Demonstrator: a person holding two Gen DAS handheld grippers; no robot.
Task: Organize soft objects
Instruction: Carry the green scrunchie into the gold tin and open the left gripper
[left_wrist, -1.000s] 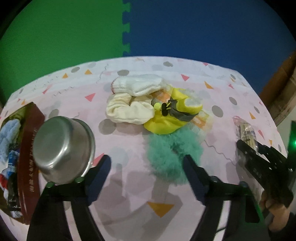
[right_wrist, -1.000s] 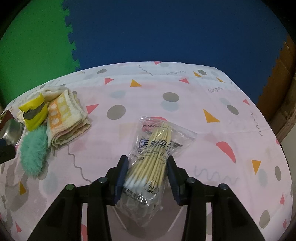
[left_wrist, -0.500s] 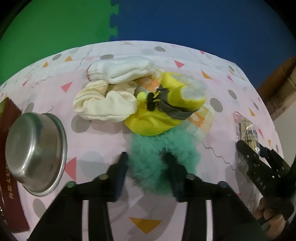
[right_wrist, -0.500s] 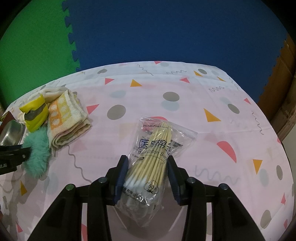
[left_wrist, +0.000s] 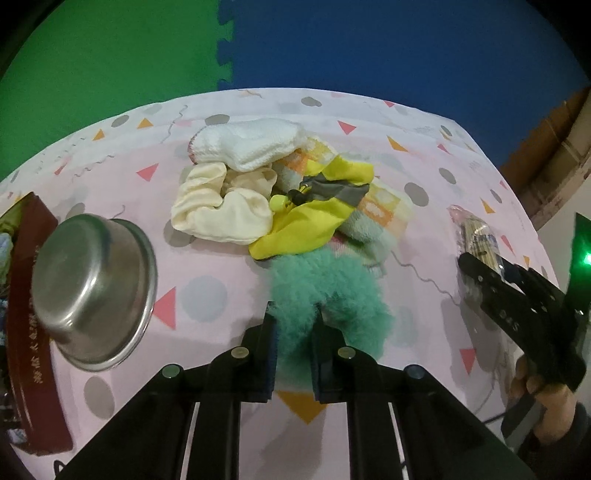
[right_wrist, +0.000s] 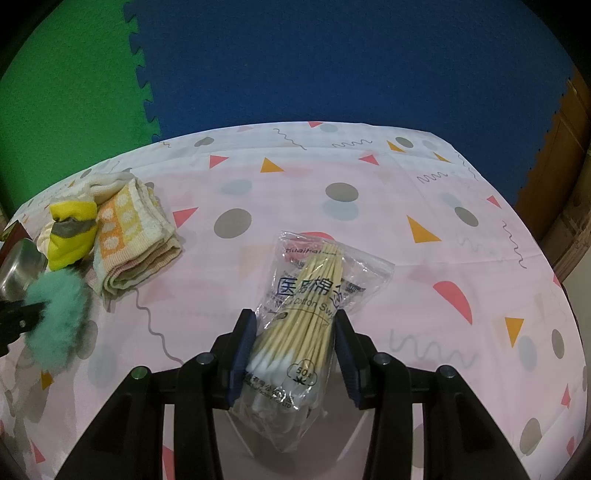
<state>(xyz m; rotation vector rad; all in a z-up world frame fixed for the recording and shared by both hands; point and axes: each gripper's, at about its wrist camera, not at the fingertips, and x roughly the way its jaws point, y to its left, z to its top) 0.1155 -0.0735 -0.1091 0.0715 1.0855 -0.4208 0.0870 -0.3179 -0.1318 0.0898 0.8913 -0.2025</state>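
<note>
Left wrist view shows the left tongs (left_wrist: 293, 332) pinched tight on a fluffy teal scrunchie (left_wrist: 325, 288), low in the centre of the frame, the fur bulging out around the two dark fingers. Just above it lies a heap of soft things on the pink patterned counter (left_wrist: 424, 155): a yellow cloth with a grey band (left_wrist: 314, 221), a cream scrunchie (left_wrist: 221, 210) to its left, a white knitted sock (left_wrist: 251, 144) at the top, and an orange-checked towel (left_wrist: 384, 210) beneath them on the right. At the left of the frame a steel bowl (left_wrist: 92, 284) sits tilted, its rim against a dark red box (left_wrist: 29, 295) at the edge. At the right edge the right tongs (left_wrist: 476, 266) reach over a packet of cotton swabs (left_wrist: 476, 232).

Right wrist view, lower centre: the right tongs (right_wrist: 295, 347) are closed on the clear packet of cotton swabs (right_wrist: 314, 295), fingers pressing both its sides, the packet lying on the counter (right_wrist: 443, 240). In the left of this frame the folded towel (right_wrist: 129, 236) and yellow cloth (right_wrist: 72, 232) lie touching, with the teal scrunchie (right_wrist: 55, 321) below them in the left tongs (right_wrist: 33, 308).
</note>
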